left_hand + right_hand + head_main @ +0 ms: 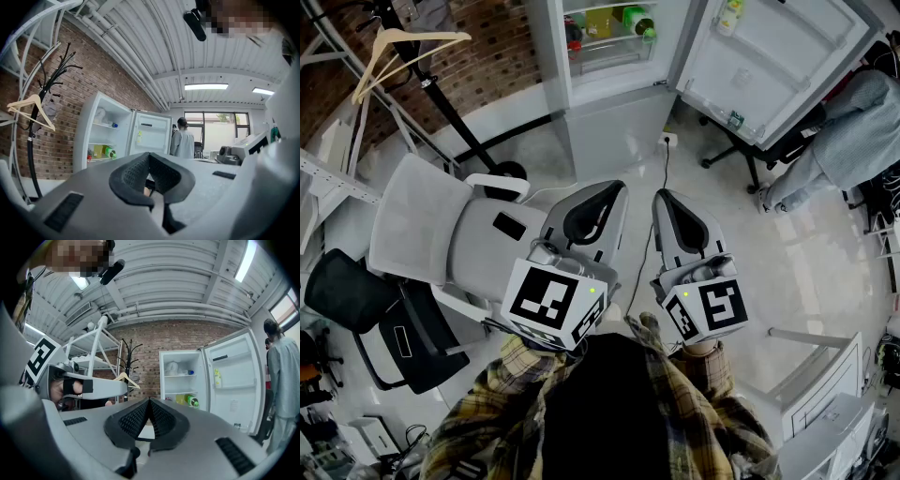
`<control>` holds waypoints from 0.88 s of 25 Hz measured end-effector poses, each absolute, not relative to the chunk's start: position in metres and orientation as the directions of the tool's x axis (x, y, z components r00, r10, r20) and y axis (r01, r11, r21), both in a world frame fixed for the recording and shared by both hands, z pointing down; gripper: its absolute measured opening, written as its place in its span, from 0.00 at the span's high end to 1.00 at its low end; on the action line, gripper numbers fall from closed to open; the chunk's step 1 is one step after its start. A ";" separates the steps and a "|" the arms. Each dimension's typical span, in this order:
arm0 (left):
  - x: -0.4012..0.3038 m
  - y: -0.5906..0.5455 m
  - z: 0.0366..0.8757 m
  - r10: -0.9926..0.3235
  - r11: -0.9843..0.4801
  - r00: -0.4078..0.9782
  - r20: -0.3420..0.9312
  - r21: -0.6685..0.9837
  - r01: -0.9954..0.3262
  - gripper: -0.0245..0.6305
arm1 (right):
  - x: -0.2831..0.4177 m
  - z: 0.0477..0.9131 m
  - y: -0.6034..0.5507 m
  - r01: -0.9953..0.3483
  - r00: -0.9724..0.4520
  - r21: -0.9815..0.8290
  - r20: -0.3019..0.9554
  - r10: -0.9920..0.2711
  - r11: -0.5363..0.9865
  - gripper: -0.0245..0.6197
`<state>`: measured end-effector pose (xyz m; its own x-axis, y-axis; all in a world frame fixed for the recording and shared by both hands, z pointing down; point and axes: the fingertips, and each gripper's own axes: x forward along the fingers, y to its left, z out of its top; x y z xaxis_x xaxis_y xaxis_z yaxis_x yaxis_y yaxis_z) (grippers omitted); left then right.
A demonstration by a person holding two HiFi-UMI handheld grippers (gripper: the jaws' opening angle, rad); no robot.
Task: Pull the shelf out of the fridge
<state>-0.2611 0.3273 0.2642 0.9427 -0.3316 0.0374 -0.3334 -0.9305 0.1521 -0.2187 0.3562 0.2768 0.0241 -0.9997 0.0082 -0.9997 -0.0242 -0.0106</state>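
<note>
Well ahead of the right hand-held gripper [660, 195] sits the fridge shelf [602, 43].

Glossy white fridge [619, 122], rough matt brick wall [483, 61]

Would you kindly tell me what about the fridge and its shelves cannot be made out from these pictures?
- Head view: the top of the fridge is cut off by the picture's upper edge.
- Right gripper view: how the shelves sit in the walls is too small to tell, and the white bundle is too small to name.
- Left gripper view: the fridge's bottom is hidden behind the left gripper.
- Head view: the person is cut off by the right edge.
</note>
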 end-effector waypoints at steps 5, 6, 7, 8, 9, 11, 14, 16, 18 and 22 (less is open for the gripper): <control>-0.255 0.326 0.268 -0.333 -0.930 0.942 0.048 0.150 -0.336 0.96 | -0.213 0.278 0.354 -0.999 0.021 -0.024 0.006 -1.000 -0.021 0.94; -0.253 0.326 0.268 -0.334 -0.929 0.941 0.050 0.150 -0.337 0.96 | -0.212 0.279 0.354 -0.999 0.019 -0.026 0.006 -1.000 -0.019 0.94; -0.253 0.327 0.269 -0.335 -0.929 0.941 0.051 0.150 -0.339 0.96 | -0.211 0.279 0.355 -0.999 0.017 -0.028 0.007 -1.000 -0.017 0.94; -0.252 0.327 0.270 -0.337 -0.928 0.940 0.053 0.151 -0.341 0.96 | -0.210 0.280 0.356 -0.999 0.015 -0.029 0.007 -1.000 -0.015 0.94; -0.251 0.327 0.271 -0.339 -0.927 0.939 0.053 0.152 -0.343 0.96 | -0.210 0.280 0.357 -0.999 0.013 -0.031 0.008 -1.000 -0.014 0.94; -0.250 0.328 0.272 -0.344 -0.925 0.938 0.054 0.151 -0.348 0.96 | -0.209 0.282 0.358 -0.999 0.011 -0.032 0.007 -1.000 -0.011 0.94; -0.248 0.333 0.274 -0.351 -0.922 0.935 0.054 0.153 -0.355 0.96 | -0.206 0.283 0.364 -0.999 0.007 -0.037 0.008 -1.000 -0.007 0.94; -0.245 0.337 0.275 -0.352 -0.921 0.934 0.056 0.155 -0.357 0.96 | -0.202 0.284 0.368 -0.999 0.006 -0.039 0.011 -1.000 -0.006 0.94; -0.241 0.341 0.277 -0.350 -0.922 0.935 0.060 0.157 -0.355 0.96 | -0.198 0.285 0.371 -0.999 0.005 -0.039 0.016 -1.000 -0.005 0.94; -0.232 0.345 0.282 -0.344 -0.923 0.936 0.073 0.160 -0.351 0.96 | -0.192 0.293 0.373 -0.999 0.001 -0.050 0.028 -1.000 -0.002 0.94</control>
<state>-0.2324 0.3450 0.2817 0.9363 -0.3436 0.0732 -0.3511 -0.9226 0.1600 -0.1918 0.3731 0.2927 0.0005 -0.9996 0.0277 -0.9988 -0.0019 -0.0496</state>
